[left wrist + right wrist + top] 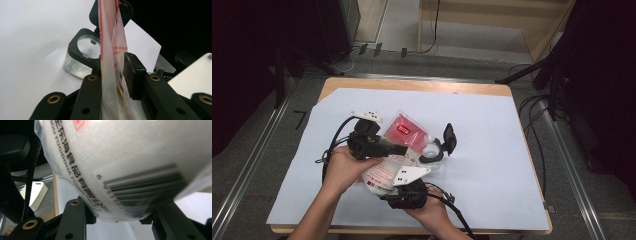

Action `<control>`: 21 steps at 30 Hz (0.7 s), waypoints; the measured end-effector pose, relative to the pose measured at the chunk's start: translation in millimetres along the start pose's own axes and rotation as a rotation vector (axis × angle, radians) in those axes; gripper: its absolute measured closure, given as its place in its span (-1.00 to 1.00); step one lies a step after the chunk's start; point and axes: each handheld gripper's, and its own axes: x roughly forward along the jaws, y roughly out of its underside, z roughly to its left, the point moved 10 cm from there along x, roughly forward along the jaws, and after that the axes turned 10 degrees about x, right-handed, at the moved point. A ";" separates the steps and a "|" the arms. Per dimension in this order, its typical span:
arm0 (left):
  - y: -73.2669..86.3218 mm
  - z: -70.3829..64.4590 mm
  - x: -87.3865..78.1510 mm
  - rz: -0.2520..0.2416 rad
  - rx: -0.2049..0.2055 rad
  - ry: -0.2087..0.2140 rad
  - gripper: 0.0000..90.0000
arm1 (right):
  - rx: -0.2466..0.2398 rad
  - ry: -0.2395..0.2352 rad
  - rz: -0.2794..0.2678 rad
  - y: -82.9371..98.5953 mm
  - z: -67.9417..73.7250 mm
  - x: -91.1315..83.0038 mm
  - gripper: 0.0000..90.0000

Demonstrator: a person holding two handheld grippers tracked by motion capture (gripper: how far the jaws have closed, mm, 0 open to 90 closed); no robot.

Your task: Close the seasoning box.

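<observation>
Barcode fills the right gripper view: the right gripper (120, 216) clamps the bag (130, 162). The left gripper (112, 82) pinches its thin edge; the clear container (82, 53) with its black lid sits behind, on the table's white sheet (492, 140).

Just beyond the left gripper (401, 149), a clear container (432, 151) with its black flip lid (449, 137) raised blocks the way forward. The white table cover (492, 165) to the right lies open; the bag (404, 131) apparently crowds the space between both grippers.

Lab: papered table (492, 150); floor rails (247, 172); loose cables (532, 107)
</observation>
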 end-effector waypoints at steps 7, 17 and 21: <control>0.3 -0.8 4.2 0.002 -0.020 0.013 0.74 | 0.008 0.007 0.015 1.1 3.9 3.3 0.31; 2.4 -1.4 13.9 0.044 -0.076 -0.009 0.69 | 0.034 0.017 0.039 1.3 7.8 6.3 0.27; 2.1 -0.9 17.3 0.047 -0.107 0.018 0.58 | 0.035 0.020 0.048 1.8 10.7 7.2 0.34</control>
